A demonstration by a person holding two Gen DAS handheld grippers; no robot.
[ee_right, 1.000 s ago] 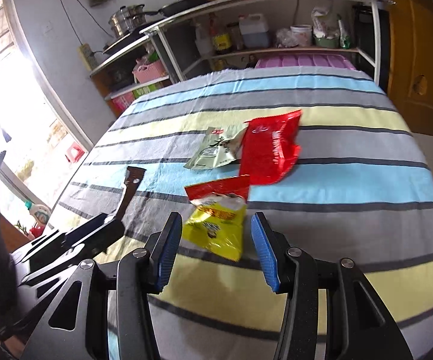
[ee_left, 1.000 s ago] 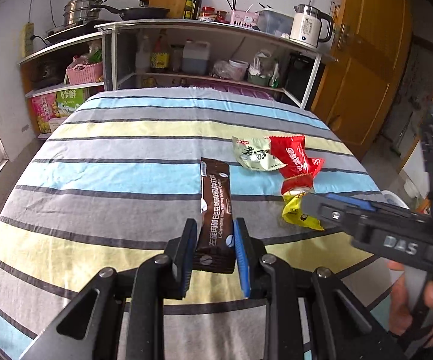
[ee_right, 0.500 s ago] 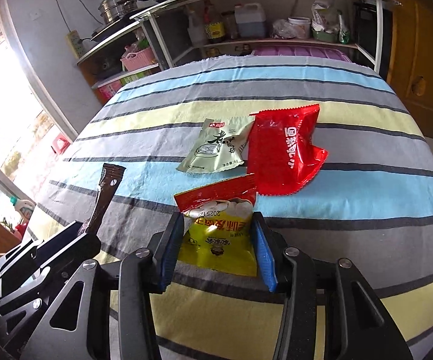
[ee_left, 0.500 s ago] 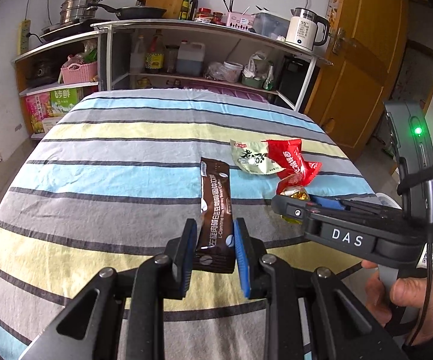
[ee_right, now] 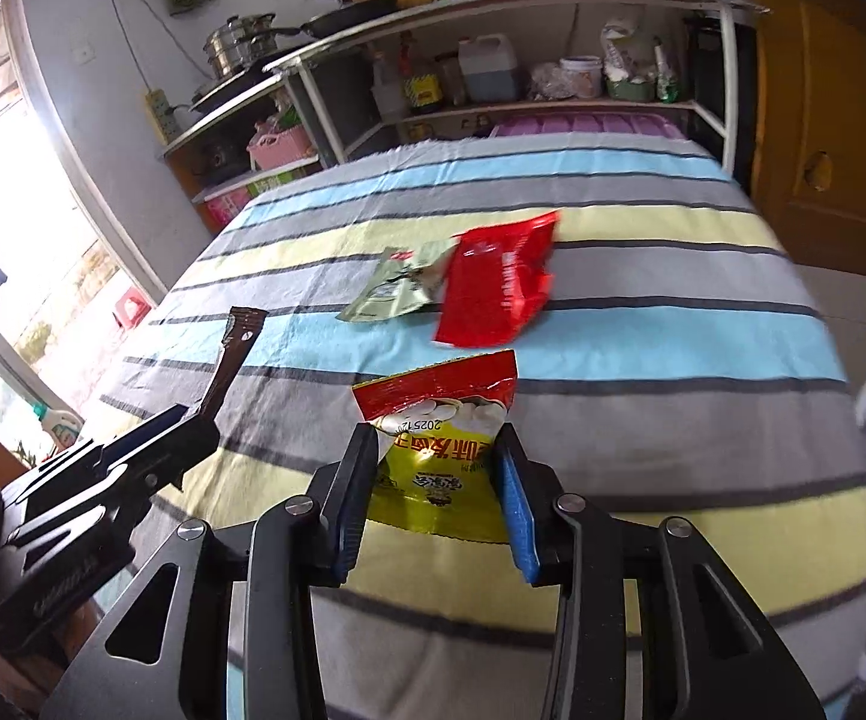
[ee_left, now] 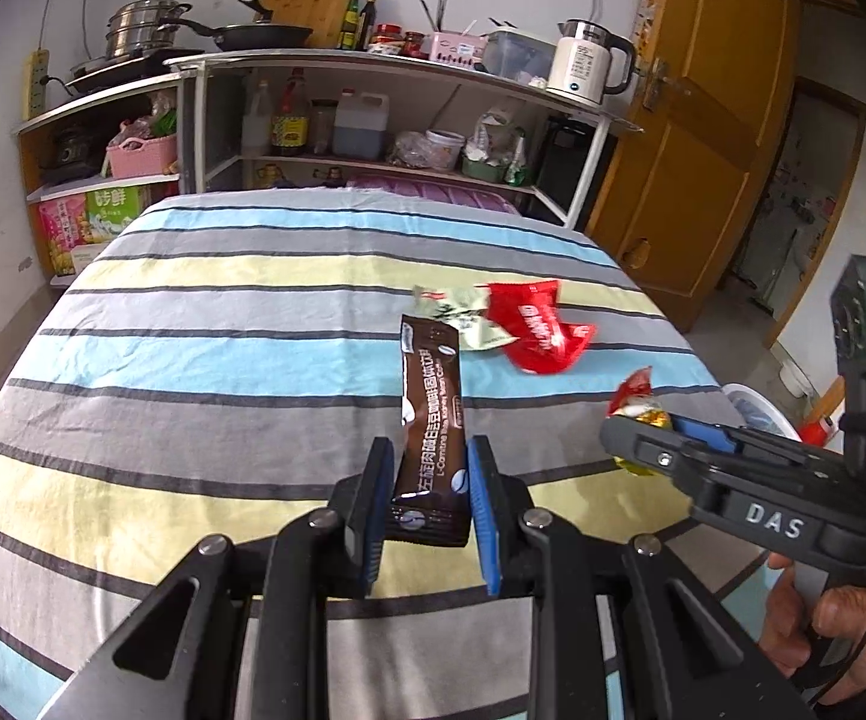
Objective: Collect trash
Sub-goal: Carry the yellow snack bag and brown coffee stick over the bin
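Observation:
My left gripper is shut on a long brown wrapper and holds it lifted above the striped tablecloth. My right gripper is shut on a yellow and red snack bag, also lifted; that bag shows in the left wrist view. A red wrapper and a pale green wrapper lie side by side, touching, on the cloth in the middle of the table. The brown wrapper shows at the left of the right wrist view.
A shelf unit with bottles, pans and a kettle stands behind the table. A wooden door is at the right. A white bin sits on the floor beyond the table's right edge. A window is at the left.
My right gripper closed on the yellow and red snack bag and lifted it off the cloth. My left gripper raised the brown wrapper off the table.

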